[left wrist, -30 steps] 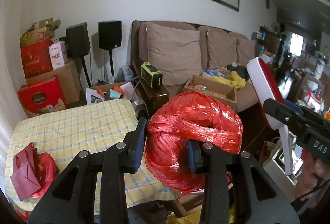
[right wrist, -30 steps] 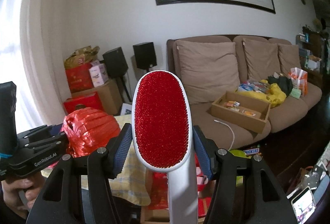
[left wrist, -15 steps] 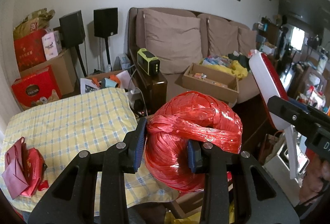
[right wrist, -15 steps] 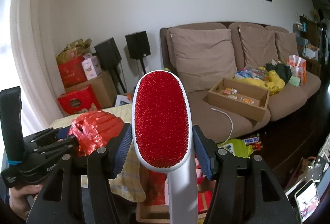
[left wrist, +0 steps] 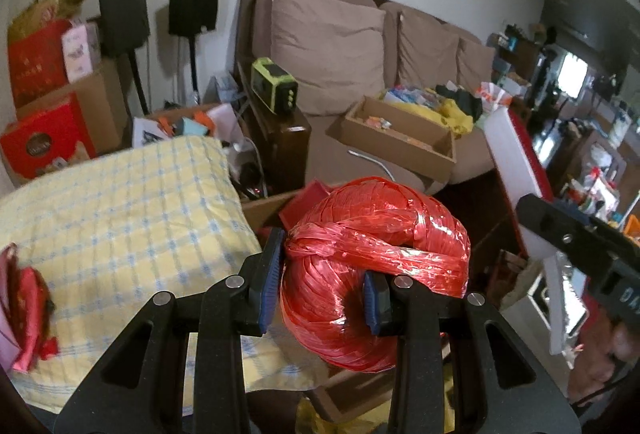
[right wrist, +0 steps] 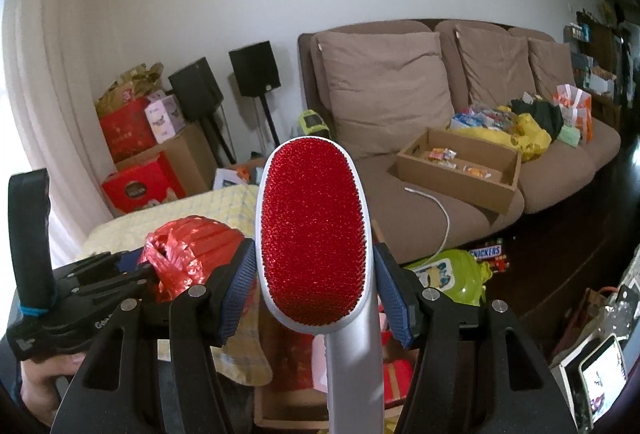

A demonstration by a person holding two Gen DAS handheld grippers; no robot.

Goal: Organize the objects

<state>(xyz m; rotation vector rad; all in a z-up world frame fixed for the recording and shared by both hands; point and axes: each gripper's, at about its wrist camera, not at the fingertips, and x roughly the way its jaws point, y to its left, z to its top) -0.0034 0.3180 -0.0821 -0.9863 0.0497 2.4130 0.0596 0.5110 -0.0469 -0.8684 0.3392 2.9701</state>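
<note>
Both hands are mid-carry, each bringing one thing toward a spot to put it down. The left tongs (left wrist: 320, 282) are clamped on the ball of red plastic twine (left wrist: 376, 274), one blue pad on its outer flank and the other tucked into the ball's hollow, so only one side of the winding is pinched. The ball fills the lower centre of the left wrist view, held in the air just beyond the corner of the desk (left wrist: 120, 218) with its yellow checked cloth. The right tongs (right wrist: 314, 290) grip the lint brush (right wrist: 312, 234) by the white rim of its red head, the pale handle running down and out of the bottom of the frame.

As I judge it, the step in hand is transport, and the next move calls for choosing a landing place and lowering each piece before the tongs let go. The desk offers plenty of bare cloth in the left half of the left view; only the red paper bags (left wrist: 24, 310) sit at its lower left edge. Below the ball, in the lower middle, an open carton and red boxes crowd the floor, so room there is tight. The two grippers ride near each other, the brush standing at the right edge of the left view, which leaves little sideways slack.
</note>
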